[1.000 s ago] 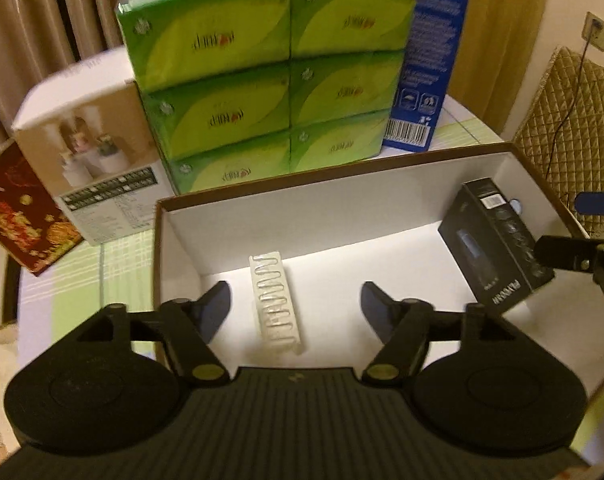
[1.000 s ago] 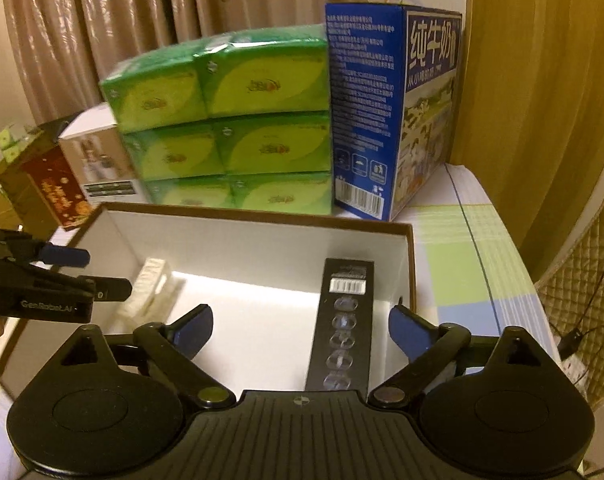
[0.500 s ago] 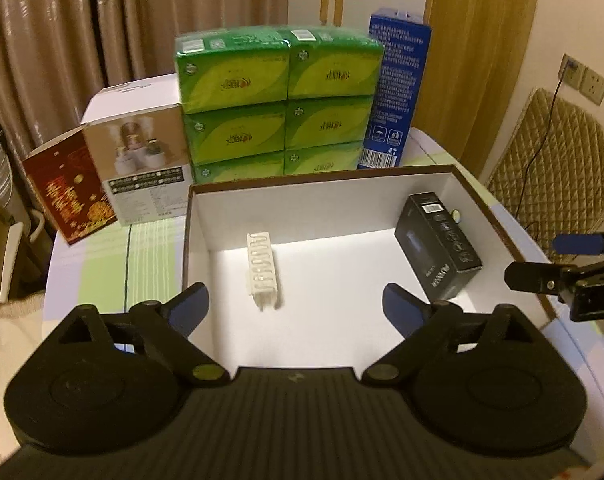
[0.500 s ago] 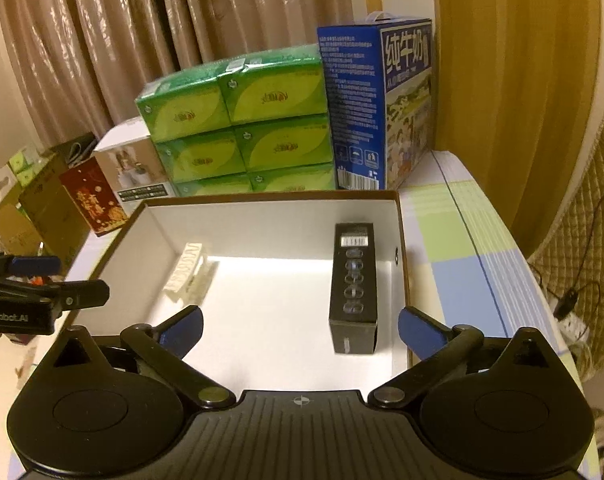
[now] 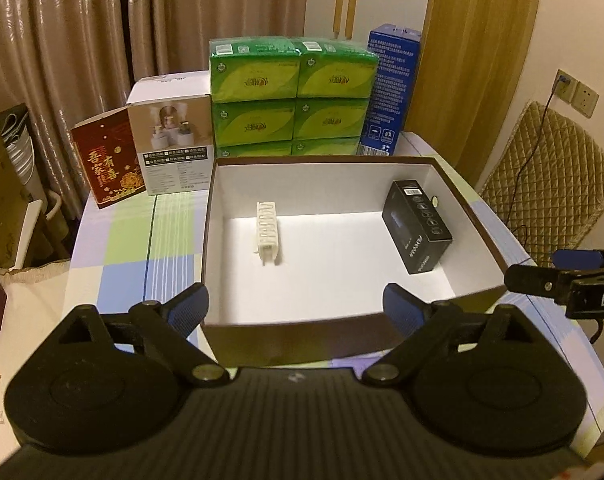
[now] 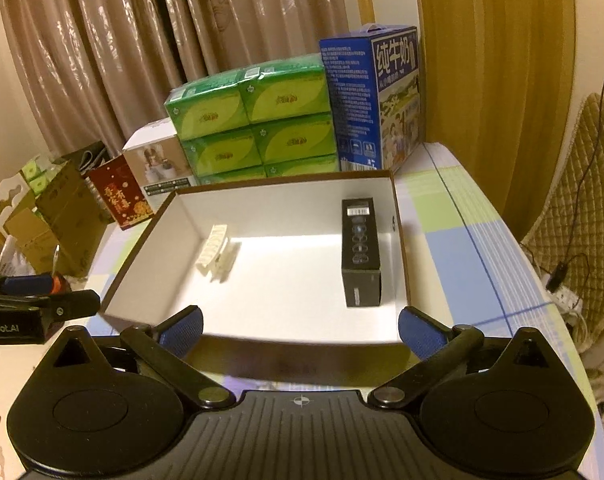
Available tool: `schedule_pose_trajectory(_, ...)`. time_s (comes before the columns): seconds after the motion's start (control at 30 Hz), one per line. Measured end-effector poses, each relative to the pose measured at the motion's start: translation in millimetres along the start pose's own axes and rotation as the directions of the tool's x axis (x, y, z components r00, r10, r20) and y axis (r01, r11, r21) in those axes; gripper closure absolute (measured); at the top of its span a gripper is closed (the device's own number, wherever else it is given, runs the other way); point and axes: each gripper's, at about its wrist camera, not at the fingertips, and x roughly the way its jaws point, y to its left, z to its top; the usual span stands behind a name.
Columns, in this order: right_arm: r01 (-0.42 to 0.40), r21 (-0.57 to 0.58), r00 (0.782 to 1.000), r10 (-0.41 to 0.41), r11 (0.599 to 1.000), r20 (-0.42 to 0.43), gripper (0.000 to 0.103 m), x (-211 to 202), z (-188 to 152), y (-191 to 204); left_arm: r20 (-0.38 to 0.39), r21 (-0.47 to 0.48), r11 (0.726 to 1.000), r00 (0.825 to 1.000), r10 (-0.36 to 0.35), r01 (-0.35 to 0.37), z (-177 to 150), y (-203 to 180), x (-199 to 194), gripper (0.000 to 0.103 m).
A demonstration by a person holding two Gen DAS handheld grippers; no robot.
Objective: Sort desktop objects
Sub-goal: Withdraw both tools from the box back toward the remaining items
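Both tongs, left and right, gape wide and hold nothing, poised at the near wall of a box on the worktop. Inside lie a white rack toward the left and a black carton by the right wall, well apart.
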Motion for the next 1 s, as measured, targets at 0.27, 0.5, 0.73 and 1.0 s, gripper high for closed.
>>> schedule_pose_trajectory(0.27, -0.005, 0.004, 1.0, 0.005, 1.0, -0.009, 0.002, -24.1, -23.9, 8.4, 0.001, 0.003, 1.0, 1.0, -0.007, 0.007, -24.5, -8.1, -27.6, 0.011)
schedule_pose_trajectory(0.5, -0.022, 0.005, 0.999, 0.022, 1.0, -0.027, 0.002, -41.3, -43.3, 13.2, -0.021, 0.014, 1.0, 1.0, -0.013, 0.014, -46.2, -14.6, -43.6, 0.011)
schedule_pose_trajectory(0.73, -0.024, -0.003, 0.998, 0.024, 1.0, -0.056, 0.002, -53.0, -66.5, 11.9, -0.045, 0.023, 1.0, 0.999, -0.009, 0.01, -68.0, -17.2, -54.0, 0.011)
schedule_pose_trajectory(1.0, -0.028, 0.017, 0.991, 0.03, 0.999, -0.129, 0.002, -54.3, -97.4, 3.8, -0.095, 0.027, 0.999, 0.995, -0.015, 0.018, -96.8, -19.6, -55.5, 0.012)
